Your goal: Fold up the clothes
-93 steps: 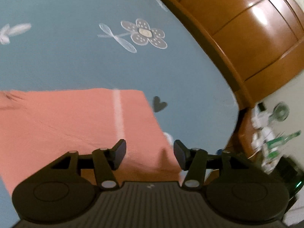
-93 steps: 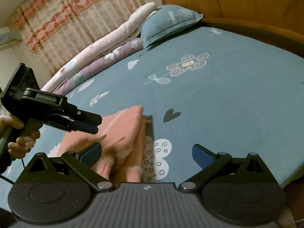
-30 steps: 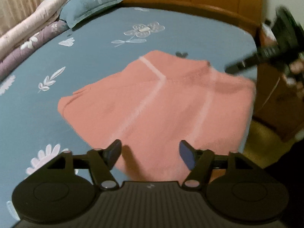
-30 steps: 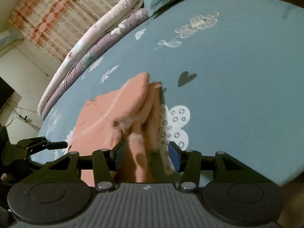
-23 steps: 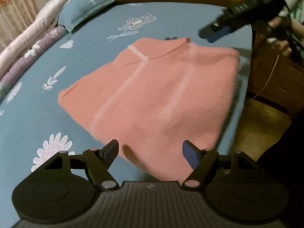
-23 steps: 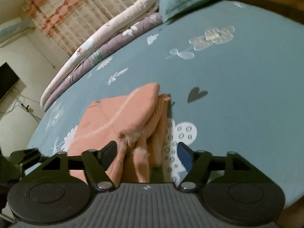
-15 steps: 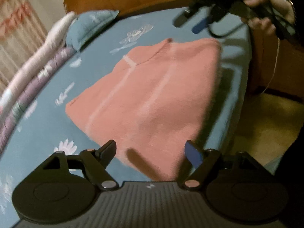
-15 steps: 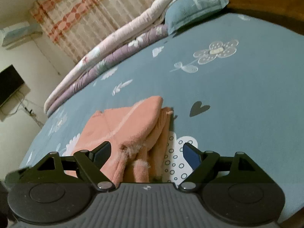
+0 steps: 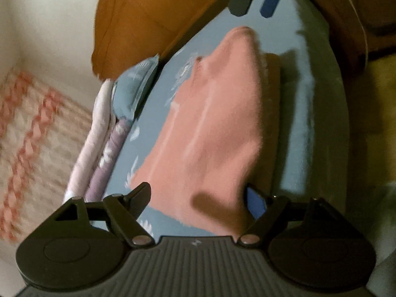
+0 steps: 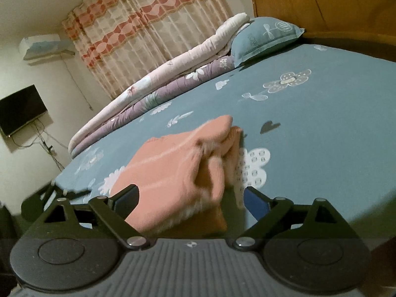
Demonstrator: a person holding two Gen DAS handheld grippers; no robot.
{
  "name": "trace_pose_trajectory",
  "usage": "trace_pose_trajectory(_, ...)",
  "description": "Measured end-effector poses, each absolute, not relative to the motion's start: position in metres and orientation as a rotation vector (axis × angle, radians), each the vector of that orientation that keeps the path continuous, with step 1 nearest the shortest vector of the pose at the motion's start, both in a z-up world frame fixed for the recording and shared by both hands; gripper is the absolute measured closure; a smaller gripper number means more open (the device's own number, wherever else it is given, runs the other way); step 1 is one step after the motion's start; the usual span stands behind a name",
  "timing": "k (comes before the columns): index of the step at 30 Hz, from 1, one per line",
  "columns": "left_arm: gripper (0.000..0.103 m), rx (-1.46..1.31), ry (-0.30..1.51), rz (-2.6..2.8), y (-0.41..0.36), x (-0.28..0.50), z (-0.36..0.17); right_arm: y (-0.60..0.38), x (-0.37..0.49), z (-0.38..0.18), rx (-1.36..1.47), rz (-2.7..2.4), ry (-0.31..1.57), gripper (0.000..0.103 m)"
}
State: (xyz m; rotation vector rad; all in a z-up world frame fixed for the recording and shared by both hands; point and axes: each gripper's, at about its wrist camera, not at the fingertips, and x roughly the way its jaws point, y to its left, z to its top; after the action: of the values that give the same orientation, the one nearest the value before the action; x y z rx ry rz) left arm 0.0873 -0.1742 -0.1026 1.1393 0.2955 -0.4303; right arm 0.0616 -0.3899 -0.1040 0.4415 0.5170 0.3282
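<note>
I see the folded pink garment (image 10: 178,170) lying on the blue bed sheet (image 10: 321,128), close to the near edge of the bed. My right tool (image 10: 190,198) is opening its jaws and they stand wide on both sides of the garment's thick end, not pressing it. My left tool (image 9: 198,198) is also wide open over the other end, holding nothing. I think the risk is this: if I close on only the top layer, the fold will open when I lift. Also the garment is near the bed edge, so a careless push may slide it off.
</note>
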Motion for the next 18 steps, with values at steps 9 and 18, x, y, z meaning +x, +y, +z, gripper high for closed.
trace_pose_trajectory(9,0.021,0.913,0.372,-0.331,-0.139,0.109,-0.082,-0.383,0.032,-0.111,0.370,0.284,0.511,0.008)
trace_pose_trajectory(18,0.021,0.588,0.461,-0.476,-0.102,0.103,-0.036,-0.354,0.042,-0.097,0.188,0.332,0.475,0.009)
